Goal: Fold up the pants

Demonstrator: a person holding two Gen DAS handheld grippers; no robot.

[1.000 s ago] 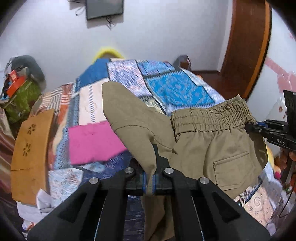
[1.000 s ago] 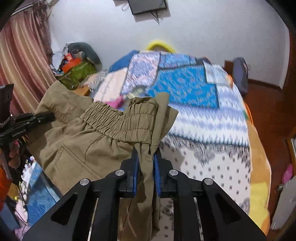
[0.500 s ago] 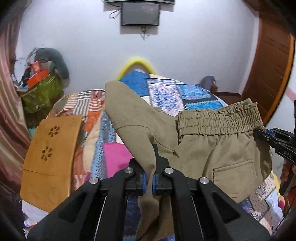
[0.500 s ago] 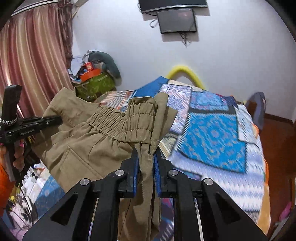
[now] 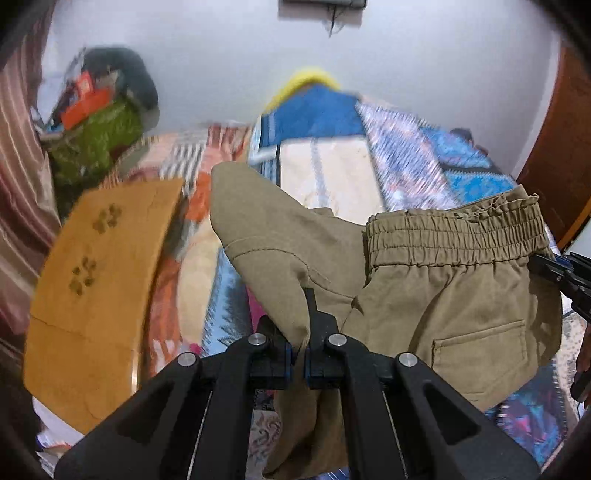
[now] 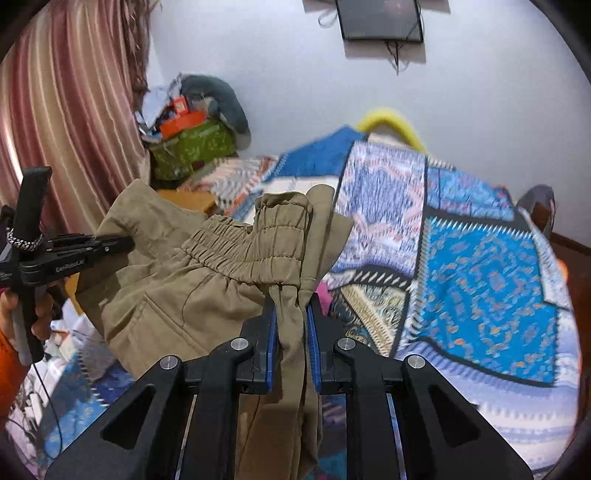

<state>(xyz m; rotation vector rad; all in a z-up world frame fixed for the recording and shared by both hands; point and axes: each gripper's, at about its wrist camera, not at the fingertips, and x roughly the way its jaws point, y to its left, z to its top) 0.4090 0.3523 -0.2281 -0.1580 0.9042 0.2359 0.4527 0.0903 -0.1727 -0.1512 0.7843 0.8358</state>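
two grippers hold khaki pants (image 5: pixel 454 295) above the patchwork bedspread (image 6: pixel 480 258).
left gripper (image 5: pixel 299 332) clamps a folded leg, right gripper (image 6: pixel 291 317) pinches the waistband.

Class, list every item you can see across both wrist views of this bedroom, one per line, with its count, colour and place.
pants: one pair, khaki, held up over the bed between both grippers
patchwork bedspread: one, mostly blue, covering the bed
board: one, orange-brown, left of the bed
curtain: one, pink striped, far left
clutter pile: one, green, orange and grey, by the wall
screen: one, dark, on the white wall
door: one, brown, right edge
left gripper: black, shut on pants
right gripper: black, shut on pants
hand: one, holding the left gripper's handle
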